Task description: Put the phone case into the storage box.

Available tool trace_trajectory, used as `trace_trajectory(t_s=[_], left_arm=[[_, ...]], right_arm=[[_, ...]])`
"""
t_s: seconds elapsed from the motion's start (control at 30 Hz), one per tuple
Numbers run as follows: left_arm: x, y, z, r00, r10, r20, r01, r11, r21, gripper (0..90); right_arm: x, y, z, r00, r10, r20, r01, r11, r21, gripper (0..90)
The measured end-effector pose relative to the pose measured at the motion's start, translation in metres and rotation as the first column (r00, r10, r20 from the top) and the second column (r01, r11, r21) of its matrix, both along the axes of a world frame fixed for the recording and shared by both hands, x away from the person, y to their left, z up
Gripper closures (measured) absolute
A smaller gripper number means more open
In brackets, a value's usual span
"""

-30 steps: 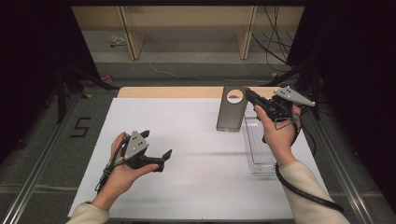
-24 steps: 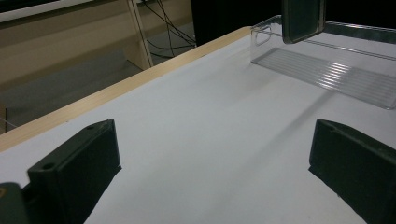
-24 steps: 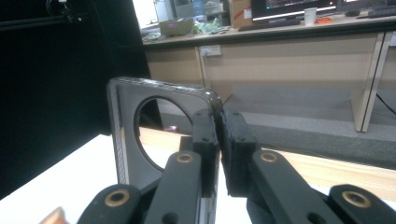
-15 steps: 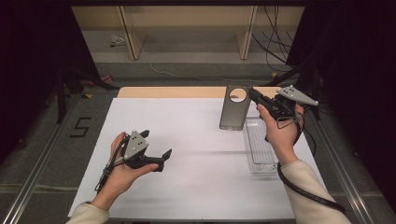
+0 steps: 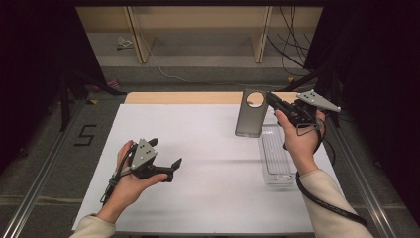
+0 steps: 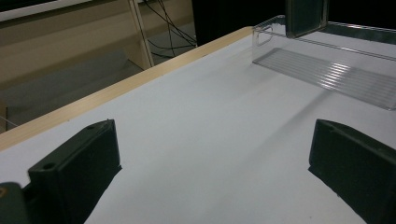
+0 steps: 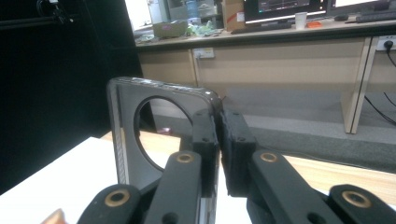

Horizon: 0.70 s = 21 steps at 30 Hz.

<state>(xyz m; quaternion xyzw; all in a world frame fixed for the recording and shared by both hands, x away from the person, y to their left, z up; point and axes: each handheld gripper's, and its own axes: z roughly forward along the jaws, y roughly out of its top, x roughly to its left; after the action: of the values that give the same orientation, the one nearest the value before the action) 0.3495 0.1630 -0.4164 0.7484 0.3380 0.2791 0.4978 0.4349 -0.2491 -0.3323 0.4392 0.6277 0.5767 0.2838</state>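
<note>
A dark grey phone case (image 5: 250, 121) with a round camera hole hangs upright at the far right of the table, over the far end of a clear plastic tray (image 5: 277, 153). My right gripper (image 5: 271, 98) is shut on its top corner; in the right gripper view the jaws pinch the case's edge (image 7: 126, 135) beside the hole. My left gripper (image 5: 166, 152) rests low on the white table surface at the near left, open, with nothing between its jaws. The left gripper view has the case's lower end (image 6: 306, 16) above the tray (image 6: 327, 70).
The white table top (image 5: 208, 148) has a wooden strip (image 5: 178, 97) along its far edge. Beyond it are the floor, cables and wooden furniture legs. Metal rails run along both sides of the table.
</note>
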Motion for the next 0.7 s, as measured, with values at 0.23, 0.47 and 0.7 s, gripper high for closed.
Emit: trace_trajectory(t_s=[0.23, 0.47, 0.7], left_arm=[[0.0000, -0.0001, -0.0002, 1.0000, 0.000, -0.001, 0.000, 1.0000, 0.000, 1.5], [0.0002, 0.0001, -0.0003, 1.0000, -0.001, -0.001, 0.001, 1.0000, 0.001, 1.5], [0.0003, -0.0005, -0.0010, 1.0000, -0.001, -0.003, 0.001, 1.0000, 0.003, 1.5]], right_arm=[[0.0009, -0.0018, -0.0005, 1.0000, -0.006, 0.002, 0.006, 1.000, -0.001, 85.5], [0.0012, -0.0042, 0.0000, 0.9999, -0.016, 0.006, 0.016, 1.000, -0.003, 85.5], [0.0022, -0.0091, 0.0012, 0.9995, -0.029, 0.010, 0.029, 1.000, 0.000, 85.5]])
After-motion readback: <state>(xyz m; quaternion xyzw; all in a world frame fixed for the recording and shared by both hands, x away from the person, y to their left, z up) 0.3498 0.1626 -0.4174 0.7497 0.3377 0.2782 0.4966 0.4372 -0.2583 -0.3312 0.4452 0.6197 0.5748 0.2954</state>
